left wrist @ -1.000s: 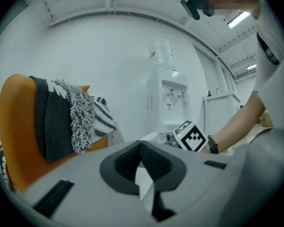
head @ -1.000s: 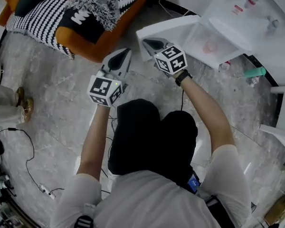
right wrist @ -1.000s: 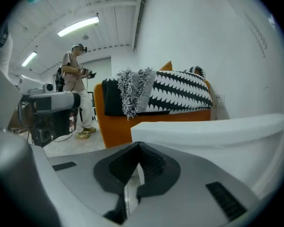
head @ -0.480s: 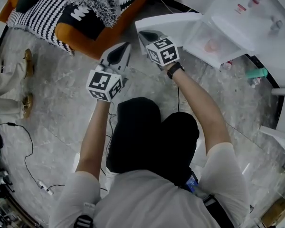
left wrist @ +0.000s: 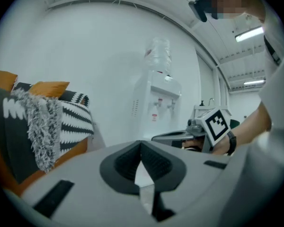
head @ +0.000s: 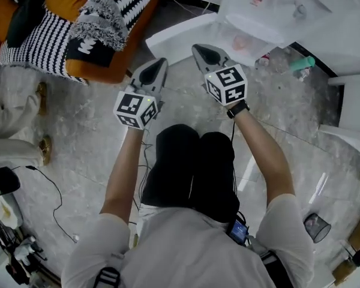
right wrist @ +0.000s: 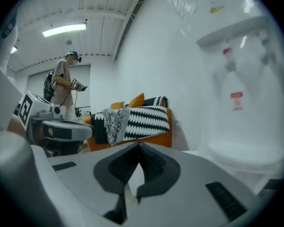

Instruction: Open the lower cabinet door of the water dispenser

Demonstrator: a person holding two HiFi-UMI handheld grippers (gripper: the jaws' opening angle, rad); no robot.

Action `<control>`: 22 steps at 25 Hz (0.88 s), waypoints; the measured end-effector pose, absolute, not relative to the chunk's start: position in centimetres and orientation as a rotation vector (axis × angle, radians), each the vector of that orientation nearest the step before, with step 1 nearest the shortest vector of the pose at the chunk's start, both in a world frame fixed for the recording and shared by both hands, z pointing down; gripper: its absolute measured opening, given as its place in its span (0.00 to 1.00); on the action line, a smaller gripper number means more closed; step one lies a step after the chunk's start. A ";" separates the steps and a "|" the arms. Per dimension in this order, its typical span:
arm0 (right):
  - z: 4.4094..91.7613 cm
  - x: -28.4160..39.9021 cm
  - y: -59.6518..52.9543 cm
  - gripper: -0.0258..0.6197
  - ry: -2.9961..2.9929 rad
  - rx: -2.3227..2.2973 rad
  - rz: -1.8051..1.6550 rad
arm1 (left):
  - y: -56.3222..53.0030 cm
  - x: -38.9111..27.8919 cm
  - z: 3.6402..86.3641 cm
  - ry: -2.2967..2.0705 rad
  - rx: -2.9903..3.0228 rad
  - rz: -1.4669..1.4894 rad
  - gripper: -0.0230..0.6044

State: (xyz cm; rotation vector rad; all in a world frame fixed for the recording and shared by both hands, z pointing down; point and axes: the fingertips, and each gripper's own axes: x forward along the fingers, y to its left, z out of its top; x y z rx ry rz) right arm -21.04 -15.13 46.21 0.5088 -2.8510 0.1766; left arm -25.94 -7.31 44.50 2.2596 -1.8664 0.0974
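Hidden: tall white plastic water dispenser cut off by the head view's top edge; its clear bottle only a blur | Door: flat glossy white lower cabinet door stands swung open, just beyond my tips | Grip: my left gripper and right gripper both have ribbed grey pads together, nothing between | Floor: polished grey marble floor.

right gripper: risen, tip now off near edge of lower cabinet door | left gripper: risen alongside it

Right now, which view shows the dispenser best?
Left gripper view: dispenser upright, bottle and taps in frame. Right gripper view crops it, close up. Head view sees it from steeply above, cut off.
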 end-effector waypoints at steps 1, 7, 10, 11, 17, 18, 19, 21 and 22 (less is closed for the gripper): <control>44.2 -19.1 -15.1 0.05 -2.844 0.558 0.174 | -7.5 -24.6 42.9 -1.833 2.278 0.105 0.05; 29.5 -8.5 -13.7 0.05 -2.760 0.904 0.177 | -8.7 -16.0 29.8 -1.603 2.416 0.113 0.05; 22.3 -4.7 -10.5 0.05 -2.696 1.018 0.198 | -6.8 -12.8 21.8 -1.527 2.441 0.104 0.06; 19.8 -3.5 -9.2 0.05 -2.677 1.055 0.220 | -6.0 -11.8 19.2 -1.501 2.452 0.107 0.05; 3.8 2.2 -3.2 0.05 -2.617 1.301 0.291 | -1.7 -8.3 3.8 -1.424 2.514 0.091 0.05; 1.5 2.8 -2.2 0.05 -2.609 1.338 0.290 | -0.8 -8.0 1.5 -1.427 2.524 0.088 0.06; -0.6 3.4 -1.2 0.05 -2.601 1.372 0.289 | 0.2 -7.7 -0.4 -1.428 2.537 0.086 0.05; -4.0 4.5 0.7 0.05 -2.591 1.428 0.268 | 2.0 -6.8 -3.4 -1.427 2.574 0.082 0.05; -5.5 4.8 1.4 0.05 -2.592 1.449 0.243 | 2.5 -6.4 -4.7 -1.426 2.594 0.074 0.05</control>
